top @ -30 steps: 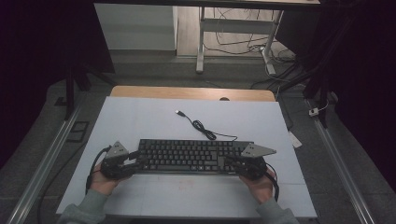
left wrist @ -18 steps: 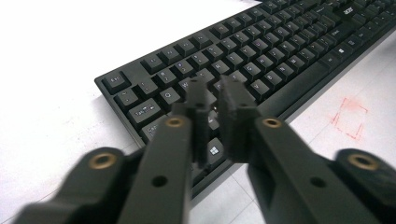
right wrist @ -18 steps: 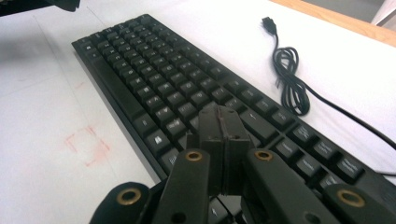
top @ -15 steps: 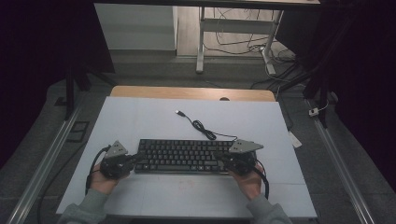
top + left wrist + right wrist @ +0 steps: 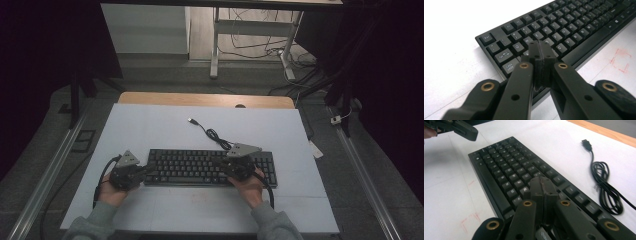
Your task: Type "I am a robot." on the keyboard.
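High view | keyboard (image 5: 200,167) under both grippers | left gripper (image 5: 145,171) jaws together | right gripper (image 5: 231,169) jaws together

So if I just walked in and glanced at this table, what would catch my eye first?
Probably the black keyboard lying across the near middle of the white table, with its cable coiled loose behind it. A left gripper and a right gripper, both shut, sit over its two ends.

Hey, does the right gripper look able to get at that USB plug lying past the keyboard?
Probably yes. The USB plug lies on bare table beyond the keyboard, with nothing over it. The right gripper, fingers shut above the keys, would have to open first.
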Tool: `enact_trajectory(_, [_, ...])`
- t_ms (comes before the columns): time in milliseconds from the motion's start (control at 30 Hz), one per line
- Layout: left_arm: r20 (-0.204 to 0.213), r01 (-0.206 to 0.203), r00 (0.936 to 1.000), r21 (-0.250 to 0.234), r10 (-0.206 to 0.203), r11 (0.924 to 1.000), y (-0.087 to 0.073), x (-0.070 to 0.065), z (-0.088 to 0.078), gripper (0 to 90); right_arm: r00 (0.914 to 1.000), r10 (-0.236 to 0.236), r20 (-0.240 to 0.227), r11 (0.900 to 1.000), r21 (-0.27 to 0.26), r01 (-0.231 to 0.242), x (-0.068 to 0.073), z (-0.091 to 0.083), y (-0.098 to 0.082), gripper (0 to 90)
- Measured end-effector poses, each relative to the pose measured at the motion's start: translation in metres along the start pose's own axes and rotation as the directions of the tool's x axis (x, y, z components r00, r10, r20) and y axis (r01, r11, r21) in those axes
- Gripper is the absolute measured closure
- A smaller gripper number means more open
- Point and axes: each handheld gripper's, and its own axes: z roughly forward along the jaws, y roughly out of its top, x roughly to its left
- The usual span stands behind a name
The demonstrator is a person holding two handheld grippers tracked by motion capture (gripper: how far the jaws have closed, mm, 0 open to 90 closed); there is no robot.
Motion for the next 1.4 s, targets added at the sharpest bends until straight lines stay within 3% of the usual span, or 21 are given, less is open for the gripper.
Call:
enact_trajectory(233, [0.001,0.003,1.0000,0.021,-0.003,0.9998,-0.001,0.002,0.005,89.1,0.9998,-0.009,-0.019,1.000,0.016,0.009,0.003,0.016,0.008,89.3])
enact_trajectory(667, [-0.020,0.001,0.9998,0.079,0.001,0.9969,-0.002,0.005,0.017,89.1,0.9999,-0.010,-0.012,0.999,0.046,0.011,0.002,0.028,0.012,89.3])
enact_trajectory(1400, [-0.022,-0.006,0.9997,0.107,0.008,0.9943,-0.005,0.005,0.022,89.0,0.9998,-0.012,-0.014,0.995,0.095,0.014,0.002,0.053,0.015,89.3])
